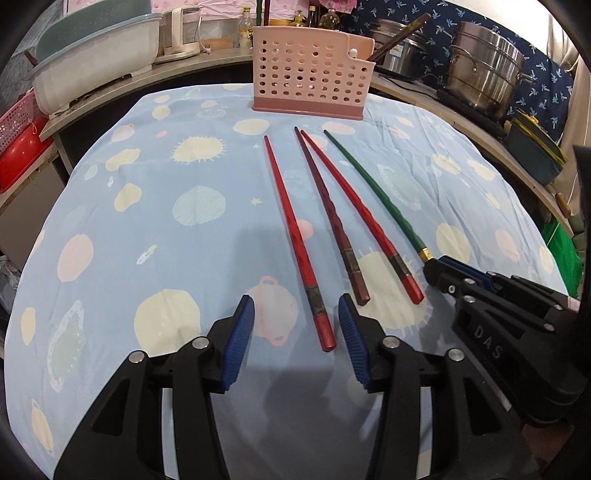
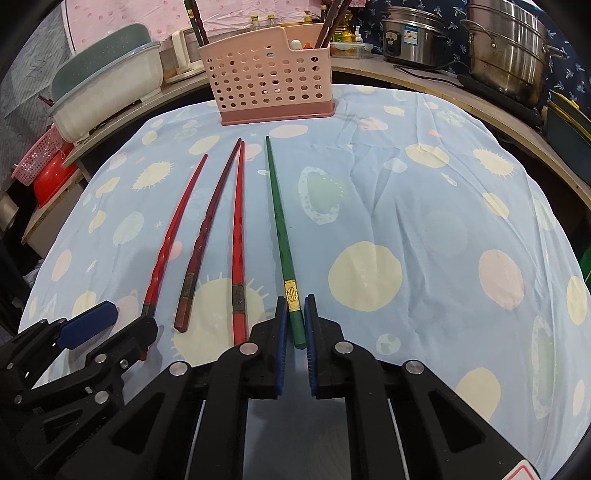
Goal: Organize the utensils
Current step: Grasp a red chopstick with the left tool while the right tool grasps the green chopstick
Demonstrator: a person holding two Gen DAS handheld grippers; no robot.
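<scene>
Four chopsticks lie side by side on the blue patterned cloth: a red one, a dark maroon one, another red one and a green one with a gold band. My left gripper is open, its pads either side of the leftmost red chopstick's thick end. My right gripper is shut on the green chopstick's thick end, which rests on the cloth. A pink perforated utensil holder stands at the far edge, also in the right wrist view, with several chopsticks in it.
A counter runs behind the table with a white and green basin, a kettle, bottles and steel pots. A pink basket and red bowl sit low on the left. The cloth spreads right of the chopsticks.
</scene>
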